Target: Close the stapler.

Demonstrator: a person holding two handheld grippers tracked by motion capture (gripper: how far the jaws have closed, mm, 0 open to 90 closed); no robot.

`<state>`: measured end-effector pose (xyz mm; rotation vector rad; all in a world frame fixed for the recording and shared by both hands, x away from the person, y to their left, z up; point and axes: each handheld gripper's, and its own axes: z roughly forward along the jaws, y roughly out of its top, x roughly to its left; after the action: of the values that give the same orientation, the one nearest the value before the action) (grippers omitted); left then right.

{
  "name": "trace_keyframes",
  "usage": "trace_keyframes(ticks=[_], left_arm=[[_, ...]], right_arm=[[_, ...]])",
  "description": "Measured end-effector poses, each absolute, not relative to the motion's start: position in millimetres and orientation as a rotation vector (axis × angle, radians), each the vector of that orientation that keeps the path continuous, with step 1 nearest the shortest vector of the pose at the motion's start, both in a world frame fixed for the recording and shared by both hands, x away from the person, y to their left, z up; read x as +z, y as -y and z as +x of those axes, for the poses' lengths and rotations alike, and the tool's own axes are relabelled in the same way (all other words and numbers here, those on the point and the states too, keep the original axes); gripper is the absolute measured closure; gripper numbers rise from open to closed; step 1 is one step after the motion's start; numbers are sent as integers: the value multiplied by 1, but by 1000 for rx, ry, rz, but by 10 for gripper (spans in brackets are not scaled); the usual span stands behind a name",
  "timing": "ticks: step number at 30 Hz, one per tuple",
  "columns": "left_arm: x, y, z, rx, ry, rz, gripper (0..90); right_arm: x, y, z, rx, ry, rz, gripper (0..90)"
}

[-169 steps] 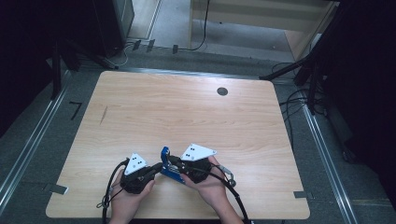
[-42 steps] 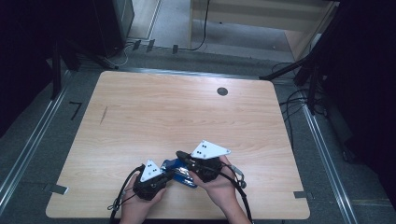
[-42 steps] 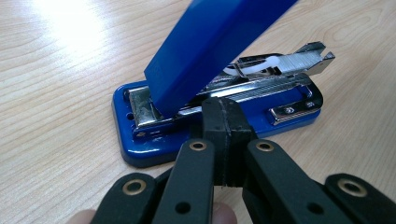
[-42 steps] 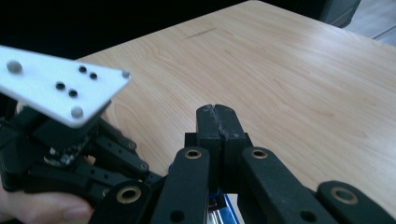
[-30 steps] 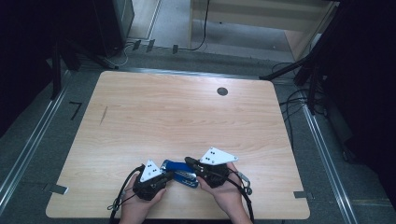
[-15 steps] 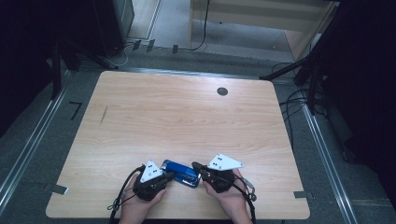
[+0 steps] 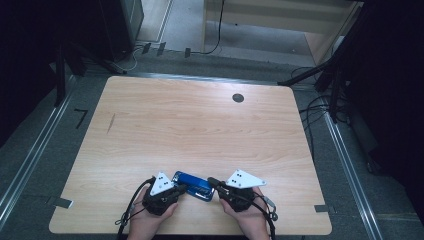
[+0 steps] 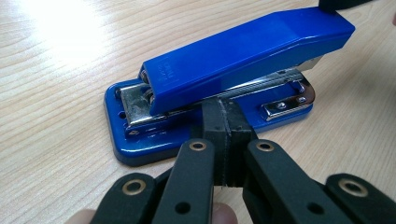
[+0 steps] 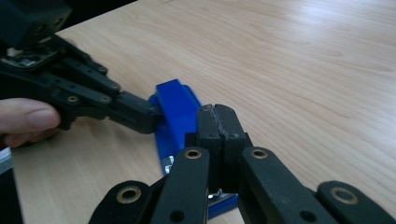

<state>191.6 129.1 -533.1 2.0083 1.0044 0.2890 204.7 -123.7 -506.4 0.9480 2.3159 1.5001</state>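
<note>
Close by: stapler [image 7: 192, 184] flat on pale wood worktop [image 7: 200, 130], left gripper [image 7: 181, 188] and right gripper [image 7: 212, 182] clenched empty at either end; cables [image 7: 320, 107] on floor.

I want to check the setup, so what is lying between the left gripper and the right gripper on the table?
In the high view, a blue stapler lies flat on the table between the left gripper and the right gripper, both with shut jaws at its ends.
</note>
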Motion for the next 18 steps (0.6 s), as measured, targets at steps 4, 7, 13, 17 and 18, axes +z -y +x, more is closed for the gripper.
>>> trace_keyframes(ticks=[4, 7, 13, 17, 18], left_arm=[[-533, -129, 191, 288, -1003, 2009, 900], [-533, -129, 191, 286, -1002, 2010, 900], [-533, -129, 191, 285, -1001, 2012, 900], [-533, -129, 191, 286, -1003, 2011, 900], [-533, -129, 191, 285, -1002, 2010, 900]], right_arm=[[-507, 119, 201, 1470, -2318, 924, 900], [-509, 118, 198, 1431, -2329, 909, 900], [-512, 117, 194, 1431, -2341, 893, 900], [-516, 119, 195, 1450, -2341, 925, 900], [-516, 119, 194, 1445, -2334, 913, 900]])
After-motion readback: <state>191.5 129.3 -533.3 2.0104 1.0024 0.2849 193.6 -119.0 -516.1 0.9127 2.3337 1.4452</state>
